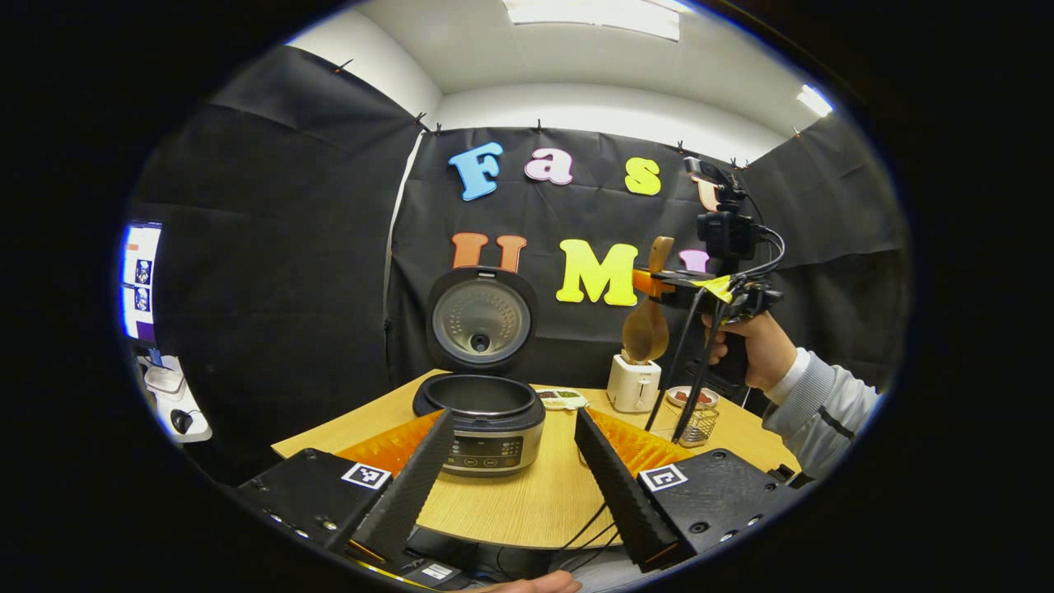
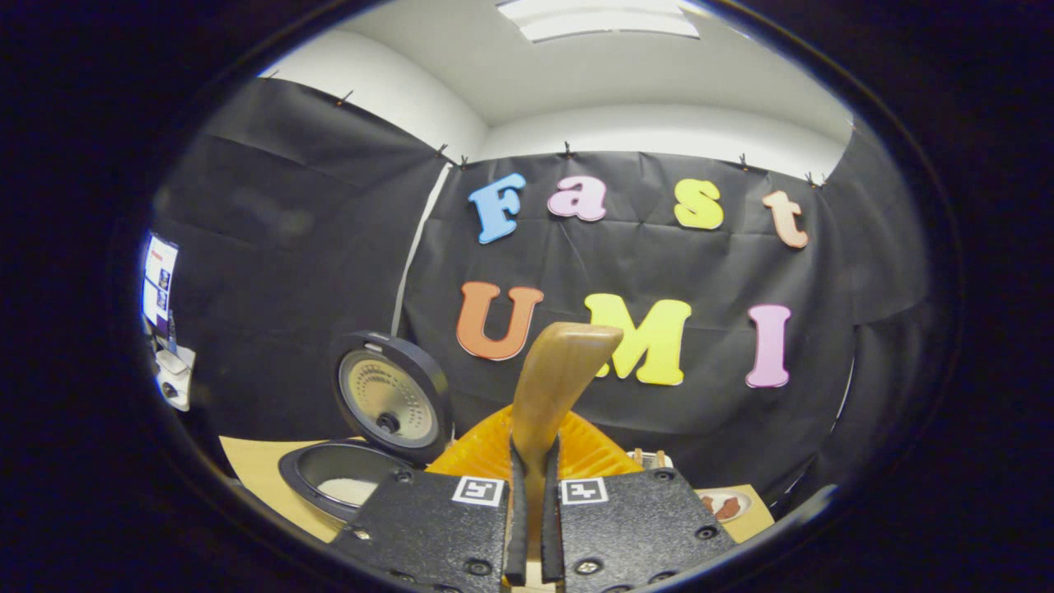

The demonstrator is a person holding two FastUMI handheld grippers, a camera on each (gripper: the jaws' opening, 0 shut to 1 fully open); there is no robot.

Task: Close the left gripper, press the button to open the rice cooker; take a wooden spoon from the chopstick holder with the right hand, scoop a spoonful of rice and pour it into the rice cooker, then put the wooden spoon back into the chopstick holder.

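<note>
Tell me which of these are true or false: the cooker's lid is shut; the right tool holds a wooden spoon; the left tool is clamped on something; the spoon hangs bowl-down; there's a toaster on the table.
1. The rice cooker has its lid shut. False: the lid stands open.
2. The right tool grips the wooden spoon. True.
3. The left tool is clamped on something. False: its fingers are spread apart, holding nothing.
4. The spoon hangs bowl-down. True, as seen in the left gripper view.
5. A white toaster sits on the table. True.
</note>
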